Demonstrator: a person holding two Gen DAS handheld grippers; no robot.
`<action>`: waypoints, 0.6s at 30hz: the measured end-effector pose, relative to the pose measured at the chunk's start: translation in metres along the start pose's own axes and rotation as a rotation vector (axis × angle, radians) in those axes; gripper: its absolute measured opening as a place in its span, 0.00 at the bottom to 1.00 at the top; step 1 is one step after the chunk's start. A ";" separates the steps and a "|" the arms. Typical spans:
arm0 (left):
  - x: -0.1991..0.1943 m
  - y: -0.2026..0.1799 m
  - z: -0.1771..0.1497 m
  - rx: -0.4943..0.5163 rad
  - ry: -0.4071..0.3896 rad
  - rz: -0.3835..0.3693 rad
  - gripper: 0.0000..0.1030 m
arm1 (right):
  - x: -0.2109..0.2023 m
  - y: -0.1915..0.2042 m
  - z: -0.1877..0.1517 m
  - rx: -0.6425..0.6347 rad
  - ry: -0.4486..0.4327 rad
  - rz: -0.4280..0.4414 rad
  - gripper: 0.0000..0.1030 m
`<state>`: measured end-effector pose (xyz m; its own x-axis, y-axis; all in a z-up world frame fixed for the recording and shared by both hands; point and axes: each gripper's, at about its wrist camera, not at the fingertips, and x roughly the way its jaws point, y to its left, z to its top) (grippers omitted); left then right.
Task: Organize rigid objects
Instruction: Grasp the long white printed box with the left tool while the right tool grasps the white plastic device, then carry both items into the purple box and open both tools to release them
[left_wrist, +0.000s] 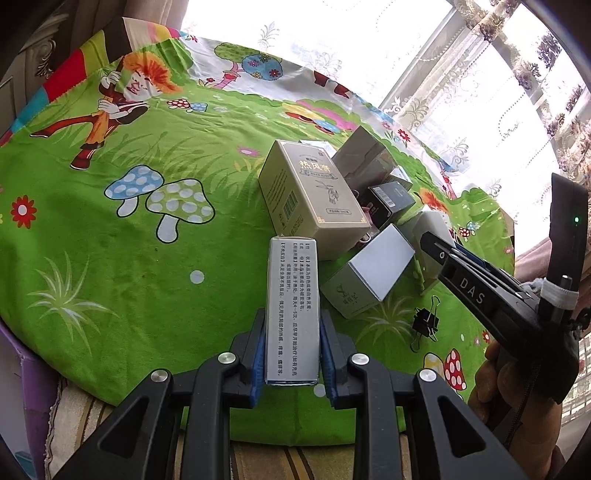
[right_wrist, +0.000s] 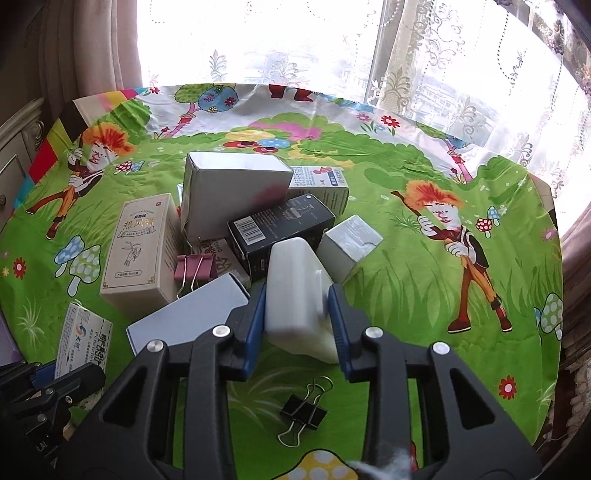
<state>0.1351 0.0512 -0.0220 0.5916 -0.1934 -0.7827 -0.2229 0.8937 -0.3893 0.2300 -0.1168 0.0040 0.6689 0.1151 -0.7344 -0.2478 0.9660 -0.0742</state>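
My left gripper (left_wrist: 291, 325) is shut on a narrow grey-white carton with printed text (left_wrist: 291, 310), held over the green cartoon cloth; the carton also shows in the right wrist view (right_wrist: 83, 341). My right gripper (right_wrist: 297, 295) is shut on a white plastic block (right_wrist: 297, 295), which sits at the near edge of a pile of boxes. In the left wrist view the right gripper (left_wrist: 428, 240) reaches into the pile from the right. The pile holds a beige box with Chinese lettering (right_wrist: 142, 251), a black box (right_wrist: 280, 230), a large silver box (right_wrist: 232, 184) and a grey-white box (right_wrist: 188, 317).
A pink binder clip (right_wrist: 194, 271) lies in the pile. A black binder clip (right_wrist: 304, 410) lies on the cloth near my right gripper, and shows in the left wrist view (left_wrist: 424, 323). Lace curtains and a window stand behind the table.
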 end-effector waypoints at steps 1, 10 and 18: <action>-0.001 0.000 0.000 0.000 -0.006 -0.002 0.26 | -0.002 -0.004 0.000 0.014 -0.011 0.002 0.34; -0.021 0.001 -0.007 0.000 -0.075 0.001 0.26 | -0.036 -0.025 -0.010 0.136 -0.099 0.027 0.25; -0.044 0.014 -0.016 -0.029 -0.129 0.018 0.26 | -0.071 -0.017 -0.013 0.156 -0.177 0.089 0.25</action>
<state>0.0933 0.0654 -0.0005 0.6815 -0.1219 -0.7215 -0.2556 0.8843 -0.3908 0.1774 -0.1448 0.0484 0.7653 0.2268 -0.6024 -0.2091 0.9727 0.1006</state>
